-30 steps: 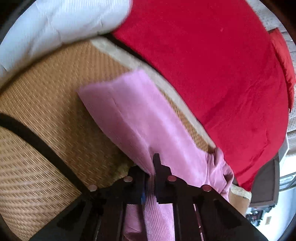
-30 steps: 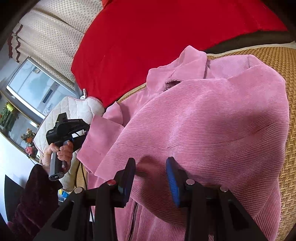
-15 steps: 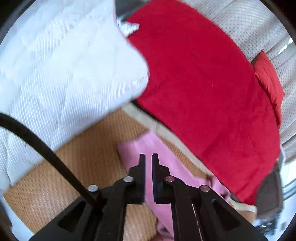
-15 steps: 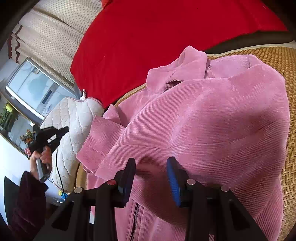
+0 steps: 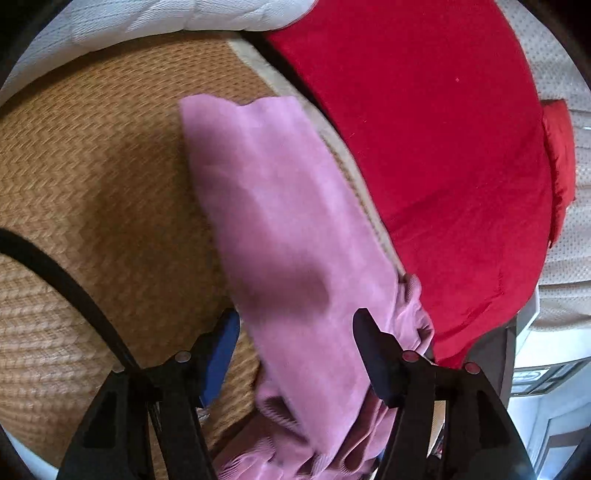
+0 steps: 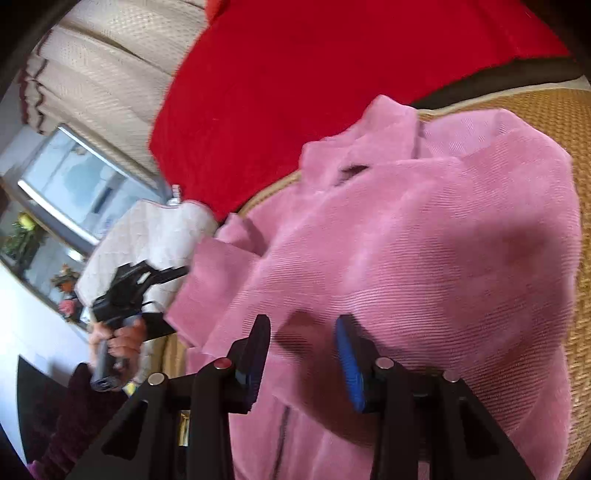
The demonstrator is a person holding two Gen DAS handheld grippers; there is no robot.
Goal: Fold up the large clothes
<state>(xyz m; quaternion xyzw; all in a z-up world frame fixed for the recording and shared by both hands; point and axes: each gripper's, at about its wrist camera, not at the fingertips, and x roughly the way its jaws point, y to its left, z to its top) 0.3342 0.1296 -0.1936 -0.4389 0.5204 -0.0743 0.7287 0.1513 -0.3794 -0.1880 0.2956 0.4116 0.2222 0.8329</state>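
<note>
A pink corduroy jacket [image 6: 424,258] lies on a woven straw mat [image 5: 92,166], collar toward the red blanket. One sleeve [image 5: 280,206] stretches away from the body across the mat. My left gripper [image 5: 295,332] hangs just over the near end of this sleeve with its jaws opening; the cloth lies between the fingers and the pads do not press it. My right gripper [image 6: 303,343] hovers over the jacket's front, open by a modest gap, casting a shadow on the cloth. In the right wrist view a hand [image 6: 118,336] holds the left gripper beside the sleeve cuff [image 6: 214,291].
A red blanket [image 5: 424,129] borders the mat on the far side. A white quilted cushion [image 5: 184,14] sits at the mat's end beyond the sleeve. A black cable [image 5: 66,280] crosses the mat at the left. A window [image 6: 81,184] and curtains stand behind.
The left gripper was shut, swung up toward the white cushion, then came back down over the sleeve and spread its jaws. The right gripper kept still.
</note>
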